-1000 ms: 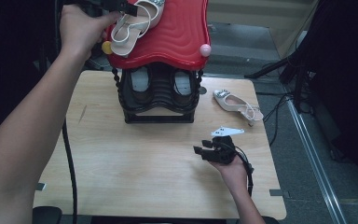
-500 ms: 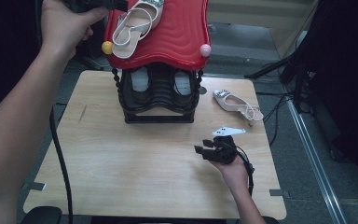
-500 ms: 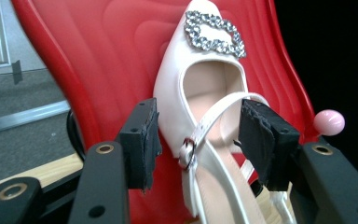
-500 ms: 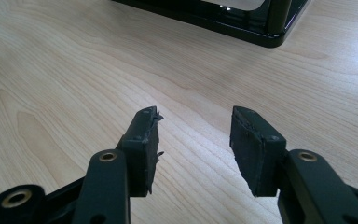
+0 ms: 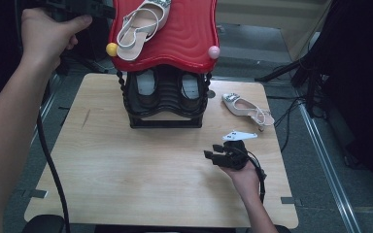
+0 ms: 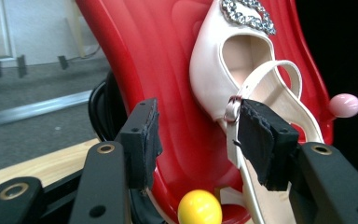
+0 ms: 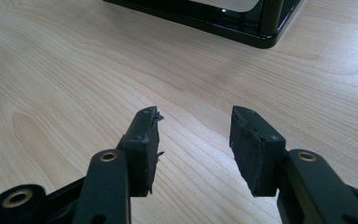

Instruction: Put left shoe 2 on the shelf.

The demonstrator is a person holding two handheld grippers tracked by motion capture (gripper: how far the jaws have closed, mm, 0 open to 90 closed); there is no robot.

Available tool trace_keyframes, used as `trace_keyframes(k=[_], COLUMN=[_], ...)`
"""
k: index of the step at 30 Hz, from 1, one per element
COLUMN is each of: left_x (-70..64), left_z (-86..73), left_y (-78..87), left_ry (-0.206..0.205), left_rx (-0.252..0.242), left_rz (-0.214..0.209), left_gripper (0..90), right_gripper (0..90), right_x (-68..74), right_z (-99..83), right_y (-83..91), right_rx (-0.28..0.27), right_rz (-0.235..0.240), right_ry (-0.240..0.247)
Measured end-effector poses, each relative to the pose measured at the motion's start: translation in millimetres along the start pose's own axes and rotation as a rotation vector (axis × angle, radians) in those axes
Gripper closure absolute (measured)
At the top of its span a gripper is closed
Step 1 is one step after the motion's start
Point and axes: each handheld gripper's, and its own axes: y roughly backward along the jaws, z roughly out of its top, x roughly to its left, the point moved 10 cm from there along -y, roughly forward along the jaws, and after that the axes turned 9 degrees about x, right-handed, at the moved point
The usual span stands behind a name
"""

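So the left gripper (image 6: 196, 140) is sitting up at the far left of the red rack top (image 5: 184, 39), jaws spread wide with nothing pinched between them; in the left gripper view one pad is hanging just in front of the buckle strap of the white sandal (image 6: 242, 93), and I honestly can't tell if it's touching or just overlapping it. That sandal is lying on the wavy red top, jewelled toe pointing toward the far edge, heel end near the yellow knob (image 5: 111, 49) at the front left corner of the top; a pink knob (image 5: 214, 52) is sticking out at the front right corner. Under the red top, the black shoe rack (image 5: 165, 104) is standing at the far middle of the table (image 5: 126, 170), and its lower shelf is holding a pair of dark shoes (image 5: 167, 87) with pale insoles, side by side. The second white sandal (image 5: 246, 108) is lying on the table near the far right corner, just beside the rack. The right gripper (image 5: 217, 151) is resting low over the table toward the near right, jaws also spread open, gripping nothing, just bare wood between them.
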Motion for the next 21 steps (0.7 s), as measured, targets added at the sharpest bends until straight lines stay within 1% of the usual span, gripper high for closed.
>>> trace_keyframes(k=[1,2,3,4,6,7,8,10,11,13,15,16,19,21], left_x=[2.2,4.1,6.1,9.1,14.4,17.2,20.6,27.1,30.3,35.6,41.4,44.1,50.8,55.0], left_z=[-2.4,-4.8,-7.3,-9.9,-15.2,-17.7,-20.3,-25.4,-27.5,-33.1,-39.1,-41.6,-49.2,-54.3], left_y=[-0.1,-0.3,-0.7,-1.1,-1.8,-2.3,-2.5,-3.6,-3.6,-4.8,-6.8,-7.5,-10.0,-12.2], left_ry=[0.0,-0.002,0.005,0.003,0.004,0.013,0.011,0.022,0.022,0.028,0.03,0.032,0.046,0.045], left_rx=[0.0,0.001,0.003,0.005,0.01,0.011,0.013,0.018,0.012,0.016,0.027,0.025,0.031,0.033], left_rz=[0.007,0.003,0.004,0.014,0.019,0.022,0.027,0.034,0.04,0.041,0.049,0.055,0.053,0.056], left_gripper=[49.2,49.5,49.4,49.5,49.4,49.5,49.5,49.5,49.6,49.7,49.7,49.7,49.5,49.5], right_gripper=[53.3,53.3,53.3,53.3,53.3,53.3,53.2,53.3,53.3,53.3,53.5,53.5,53.5,53.5], right_x=[-0.2,-0.3,-0.6,-0.8,-1.2,-1.4,-1.7,-2.0,-2.1,-2.1,-2.0,-2.4,-3.3,-3.5], right_z=[0.0,0.0,0.2,0.1,0.0,0.1,0.2,0.1,0.1,0.3,0.5,0.7,1.3,1.4], right_y=[0.0,0.0,-0.1,-0.2,-0.1,0.1,0.3,0.3,0.4,0.9,1.7,1.9,2.5,2.7], right_rx=[0.001,0.001,0.0,0.002,0.004,0.002,0.001,0.001,0.002,0.0,-0.001,-0.003,-0.008,-0.008], right_rz=[-0.002,-0.002,-0.004,-0.004,-0.005,-0.006,-0.007,-0.007,-0.007,-0.007,-0.005,-0.005,-0.007,-0.007], right_ry=[0.001,0.002,0.004,0.004,0.003,0.005,0.008,0.007,0.003,0.001,0.0,0.001,0.002,0.002])
